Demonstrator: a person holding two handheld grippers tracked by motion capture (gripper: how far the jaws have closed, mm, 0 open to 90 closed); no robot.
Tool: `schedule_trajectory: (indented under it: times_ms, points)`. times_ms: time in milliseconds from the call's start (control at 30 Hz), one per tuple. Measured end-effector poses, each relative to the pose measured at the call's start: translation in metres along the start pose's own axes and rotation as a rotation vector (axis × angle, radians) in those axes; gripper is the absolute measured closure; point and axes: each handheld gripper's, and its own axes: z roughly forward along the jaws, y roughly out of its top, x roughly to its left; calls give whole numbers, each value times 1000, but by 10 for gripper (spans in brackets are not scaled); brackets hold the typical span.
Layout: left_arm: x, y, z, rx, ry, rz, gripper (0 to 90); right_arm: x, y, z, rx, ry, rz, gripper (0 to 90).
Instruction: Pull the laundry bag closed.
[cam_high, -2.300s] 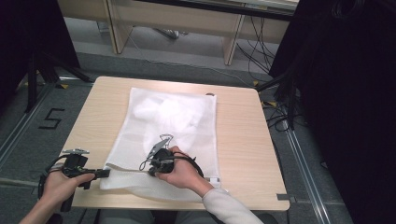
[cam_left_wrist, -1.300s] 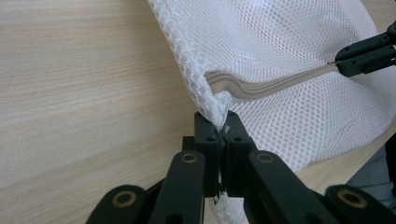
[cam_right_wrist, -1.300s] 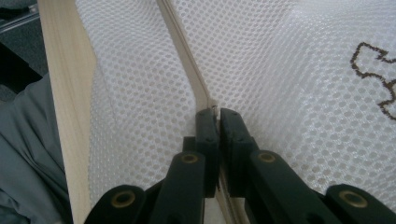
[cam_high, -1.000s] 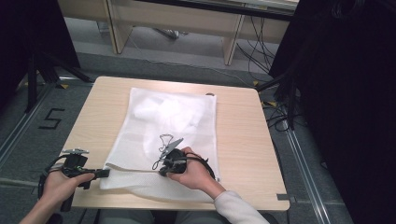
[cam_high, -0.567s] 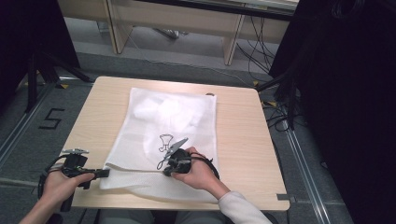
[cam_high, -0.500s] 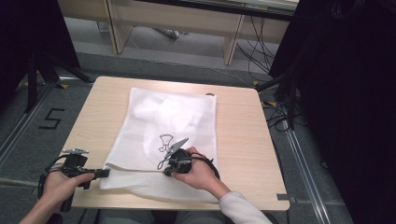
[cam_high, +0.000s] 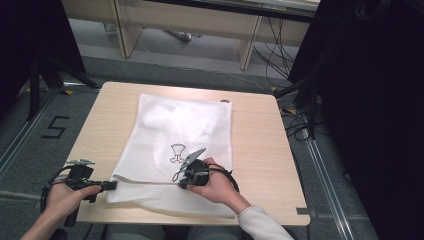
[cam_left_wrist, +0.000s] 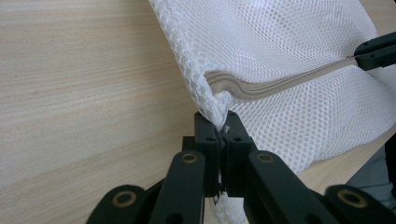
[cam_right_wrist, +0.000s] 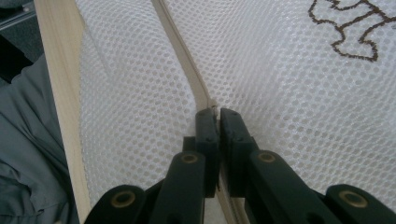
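Mesh laundry bag (cam_high: 180, 140) is lying flat mid-table while I am pinching its near-left corner in my left gripper (cam_left_wrist: 223, 126) as anchor, so my right gripper (cam_right_wrist: 214, 112), clamped on the zipper pull (cam_right_wrist: 212, 108), is working against taut fabric.

We count one wooden table (cam_high: 260, 135), and on it one white mesh laundry bag (cam_high: 185, 130). That bag carries one dark printed figure (cam_high: 177, 152) on its upper face and one beige zipper (cam_left_wrist: 280, 86) along its near edge. We see two grippers at the bag: the left gripper (cam_high: 111, 185) at its near left corner and the right gripper (cam_high: 181, 184) on its zipper. Two hands hold them, one each. Beyond the table we count two wooden desk legs (cam_high: 125, 25) on the floor.
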Motion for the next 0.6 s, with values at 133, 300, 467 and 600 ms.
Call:
schedule_trajectory:
  times_ms: [133, 300, 467, 600]
  points:
    - [0, 0, 0, -1, 0, 0, 869, -2, -3, -3, -6, -3, -1, 875]
    - [0, 0, 0, -1, 1, 0, 869, -1, -5, -6, 6, 6, 27, 875]
    - [0, 0, 0, -1, 1, 0, 868, -3, -7, -8, -9, -4, 7, 875]
    - [0, 0, 0, 0, 1, 0, 868, -4, -8, -9, -4, -9, 5, 875]
